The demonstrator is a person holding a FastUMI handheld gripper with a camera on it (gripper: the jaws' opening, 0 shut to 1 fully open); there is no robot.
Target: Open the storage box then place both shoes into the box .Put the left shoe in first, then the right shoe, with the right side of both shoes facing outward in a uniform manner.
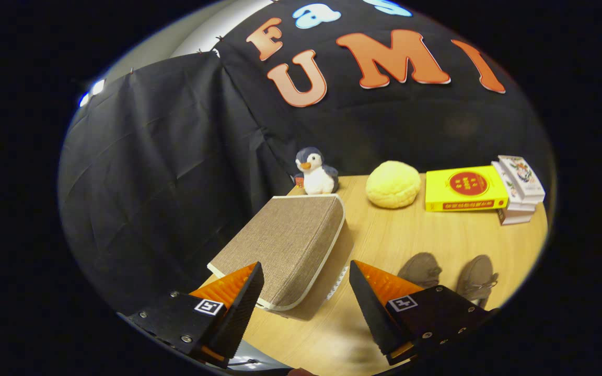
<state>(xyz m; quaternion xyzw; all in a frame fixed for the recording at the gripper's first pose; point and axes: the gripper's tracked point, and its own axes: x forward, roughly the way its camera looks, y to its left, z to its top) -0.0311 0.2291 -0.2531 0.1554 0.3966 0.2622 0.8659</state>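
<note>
1. Storage box (288, 248): brown woven-fabric top with pale piping, lid down, on the wooden worktop (437, 235). It lies just ahead of the gripper (306, 295), its near corner reaching in between the fingertips. Long axis runs away from the gripper toward the cloth wall, slanted slightly to the right.
2. Shoes: two grey-brown lace-up shoes on the worktop, right of the box and apart from it. First shoe (420, 270) sits just beyond the right finger; second shoe (476, 278) is just beside the first, farther right. They lie roughly parallel, long axes running away from the gripper; which end is the toe, cannot tell.
3. Gripper: fingers wide apart, nothing clamped. Left finger overlaps the box's near edge in view; contact cannot be told.
4. Beyond the box: penguin plush (315, 171) upright at its far end, near the wall.
5. Right of the penguin: pale yellow round cushion (393, 184), then a yellow book (464, 188) lying flat, red round emblem on its cover; print too small to read.
6. Stack of white books (520, 189) touching the yellow book's right side; patterned covers, writing unreadable.
</note>
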